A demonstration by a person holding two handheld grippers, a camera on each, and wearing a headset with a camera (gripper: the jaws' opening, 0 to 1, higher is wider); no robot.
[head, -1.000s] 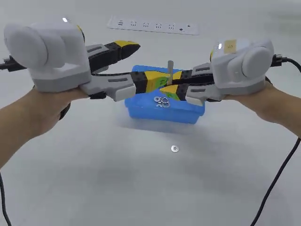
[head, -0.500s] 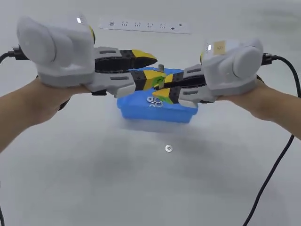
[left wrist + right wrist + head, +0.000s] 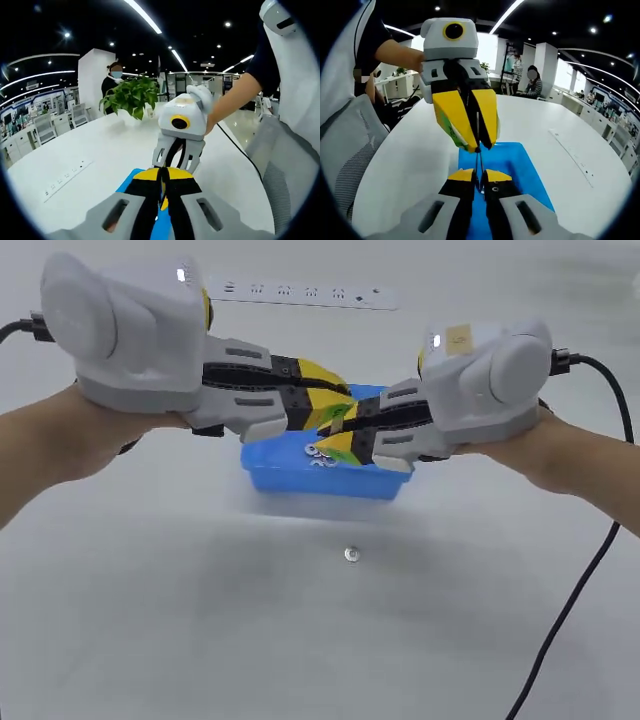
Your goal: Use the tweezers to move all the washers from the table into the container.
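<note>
The broad white tabletop (image 3: pixel 200 640) carries a long white power strip (image 3: pixel 300 292) at its far edge. Near the middle sits a blue rectangular plastic container (image 3: pixel 300 475), open at the top. A small cluster of flat metal washers (image 3: pixel 318 453) lies on its floor, towards the front wall.

Over the container the two hand-held tools meet nose to nose. The left tool (image 3: pixel 335 405) comes in from the left. Its yellow-tipped jaws are pressed together, and the right gripper view shows the slim metal tweezers (image 3: pixel 479 155) caught between them. The right tool (image 3: pixel 330 445) comes in from the right with its tips just under the left tool's. Its jaws are drawn in to a narrow slit, pinching the other end of the tweezers. The tweezers run straight from one tool to the other above the blue box.

A single flat metal washer (image 3: pixel 351 555) lies on the tabletop in front of the container, apart from its front wall.
</note>
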